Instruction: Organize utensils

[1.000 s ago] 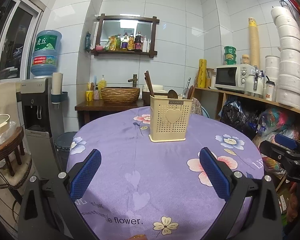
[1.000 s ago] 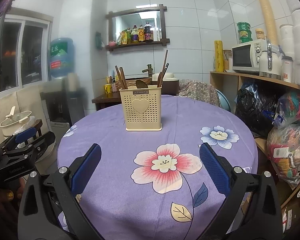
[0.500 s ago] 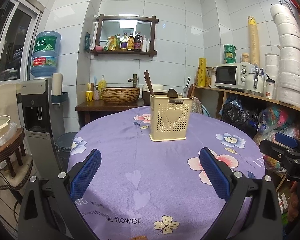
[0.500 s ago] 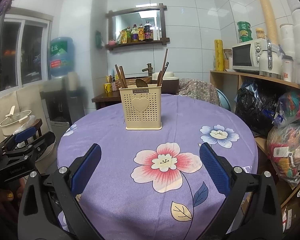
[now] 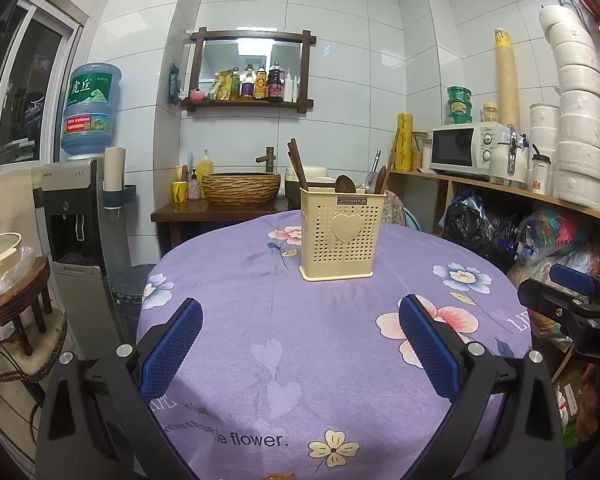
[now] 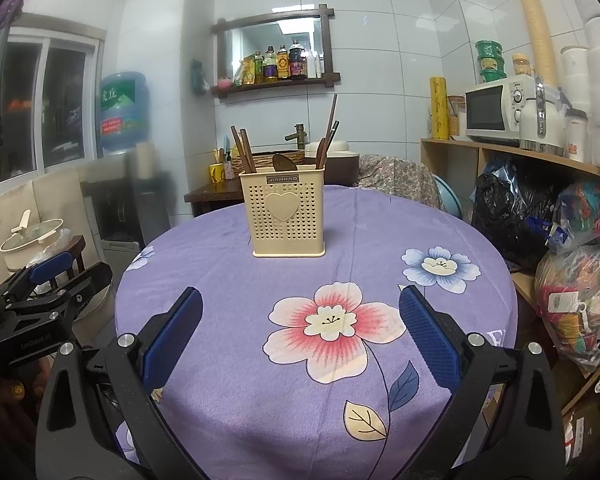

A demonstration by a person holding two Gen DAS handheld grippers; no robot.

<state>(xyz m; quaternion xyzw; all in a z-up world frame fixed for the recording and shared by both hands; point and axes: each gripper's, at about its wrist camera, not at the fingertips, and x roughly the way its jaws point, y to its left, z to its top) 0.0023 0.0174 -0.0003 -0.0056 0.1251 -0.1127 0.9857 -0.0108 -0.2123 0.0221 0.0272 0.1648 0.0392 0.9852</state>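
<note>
Left gripper (image 5: 300, 336) and right gripper (image 6: 300, 328): jaws wide apart, empty, short of the perforated cream plastic utensil holder (image 6: 287, 214).

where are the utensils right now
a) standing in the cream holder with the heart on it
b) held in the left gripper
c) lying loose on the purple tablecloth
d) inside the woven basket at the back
a: the wooden utensils stand upright in the cream holder on the tablecloth, while the left gripper and the right gripper are both open and hold nothing.
</note>
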